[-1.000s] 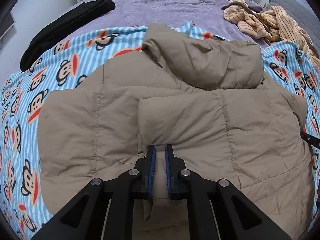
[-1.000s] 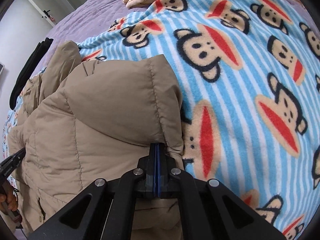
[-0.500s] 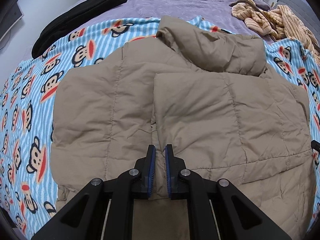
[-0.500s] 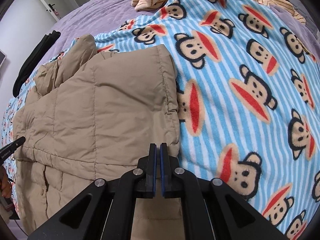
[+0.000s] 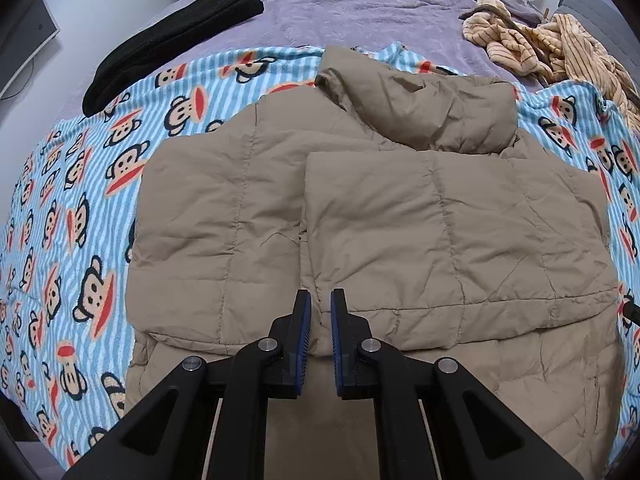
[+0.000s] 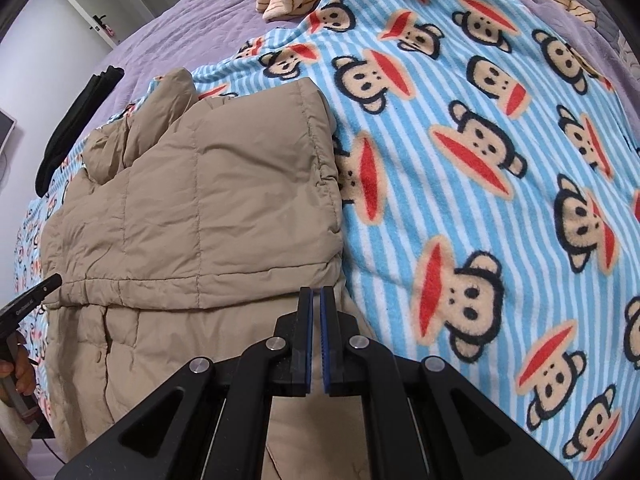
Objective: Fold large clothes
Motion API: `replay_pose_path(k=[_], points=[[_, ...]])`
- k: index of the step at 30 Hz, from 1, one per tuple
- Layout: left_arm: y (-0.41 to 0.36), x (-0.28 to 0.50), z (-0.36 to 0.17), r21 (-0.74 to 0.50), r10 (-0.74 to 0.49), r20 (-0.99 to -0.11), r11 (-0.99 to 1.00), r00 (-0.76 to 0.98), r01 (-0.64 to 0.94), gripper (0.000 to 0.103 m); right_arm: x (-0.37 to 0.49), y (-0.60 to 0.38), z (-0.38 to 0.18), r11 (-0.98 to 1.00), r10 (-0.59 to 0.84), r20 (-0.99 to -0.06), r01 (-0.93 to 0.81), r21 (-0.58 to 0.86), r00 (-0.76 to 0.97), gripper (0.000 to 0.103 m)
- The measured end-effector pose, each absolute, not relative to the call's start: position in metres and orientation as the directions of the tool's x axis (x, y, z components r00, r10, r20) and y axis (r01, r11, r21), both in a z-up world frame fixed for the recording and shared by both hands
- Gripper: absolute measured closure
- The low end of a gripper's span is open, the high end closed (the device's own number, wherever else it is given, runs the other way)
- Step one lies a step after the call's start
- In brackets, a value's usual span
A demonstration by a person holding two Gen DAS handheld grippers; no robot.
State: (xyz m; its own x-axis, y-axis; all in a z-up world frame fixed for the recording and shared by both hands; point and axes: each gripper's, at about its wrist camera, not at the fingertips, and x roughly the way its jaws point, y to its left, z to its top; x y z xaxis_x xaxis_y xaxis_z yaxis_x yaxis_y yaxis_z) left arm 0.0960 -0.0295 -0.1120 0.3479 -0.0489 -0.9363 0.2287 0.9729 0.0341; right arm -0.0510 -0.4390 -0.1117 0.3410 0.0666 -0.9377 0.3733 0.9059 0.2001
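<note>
Jacket (image 5: 400, 220) lies on the monkey blanket (image 5: 80, 200) on the bed, sleeves folded in, long axis running away from both claws. Left claw (image 5: 320, 320) and right claw (image 6: 317, 312) hang released over its near hem.

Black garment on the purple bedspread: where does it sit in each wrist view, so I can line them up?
Left wrist: black garment lies upper left, beyond the monkey blanket.
Right wrist: black garment is a thin strip at the far left edge.
Shared landmark: the tan jacket's hood, nearer than the garment in both.
</note>
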Motion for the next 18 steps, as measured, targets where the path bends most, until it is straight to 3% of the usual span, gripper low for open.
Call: replay_pose_path(k=[4, 5, 6, 7, 18], points=[[-0.029, 0.087, -0.105, 0.008, -0.073, -0.934, 0.974, 0.35, 0.225, 0.092, -0.06, -0.438, -0.109, 0.897, 0.091, -0.935, 0.38, 0.227, 0.342, 0.099], [-0.03, 0.085, -0.105, 0.008, -0.073, -0.936, 0.974, 0.345, 0.225, 0.074, -0.062, -0.438, -0.107, 0.895, 0.096, -0.933, 0.38, 0.233, 0.347, 0.099], [-0.03, 0.083, -0.106, 0.014, -0.065, -0.939, 0.974, 0.338, 0.224, 0.018, -0.064, -0.437, -0.106, 0.894, 0.1, -0.932, 0.38, 0.238, 0.349, 0.099], [-0.031, 0.08, -0.105, 0.031, -0.044, -0.94, 0.977, 0.339, 0.212, 0.0, -0.066, -0.437, -0.106, 0.893, 0.105, -0.931, 0.379, 0.243, 0.351, 0.099], [-0.04, 0.048, -0.104, 0.147, 0.071, -0.931, 0.971, 0.358, 0.188, 0.001, -0.082, -0.432, -0.107, 0.893, 0.152, -0.928, 0.355, 0.276, 0.339, 0.097]])
